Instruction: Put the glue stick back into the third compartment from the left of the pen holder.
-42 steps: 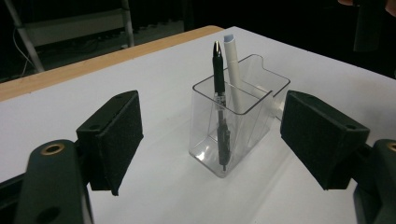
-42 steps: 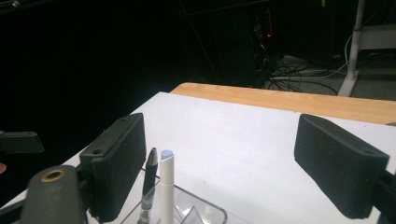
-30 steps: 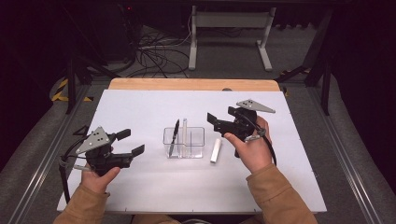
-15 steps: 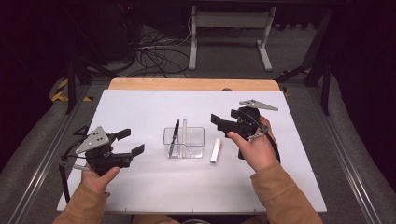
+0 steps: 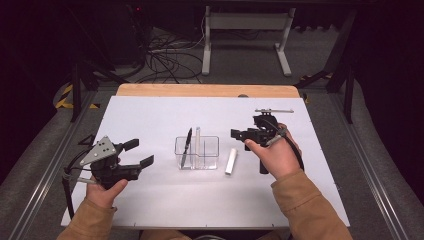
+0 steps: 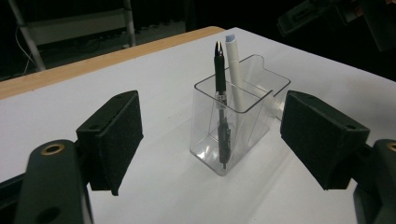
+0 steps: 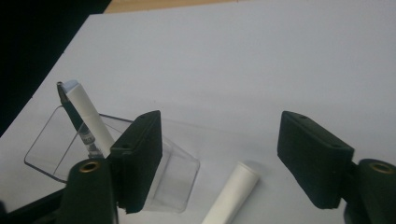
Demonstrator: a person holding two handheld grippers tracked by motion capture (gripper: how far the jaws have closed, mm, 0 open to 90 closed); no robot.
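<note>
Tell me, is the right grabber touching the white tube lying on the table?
Apart. In the right gripper view the right gripper has been closing, yet bare table shows between each pad and the white tube, which lies flat beside the clear holder.

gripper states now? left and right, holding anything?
Left gripper: open, empty.
Right gripper: open, jaws just been closing, nothing gripped; white tube lies below them.

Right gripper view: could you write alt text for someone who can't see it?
A white cylindrical marker lies on the white table between the right gripper's two open black jaws. Left of it stands a clear plastic holder with a black pen and a white pen.
</note>
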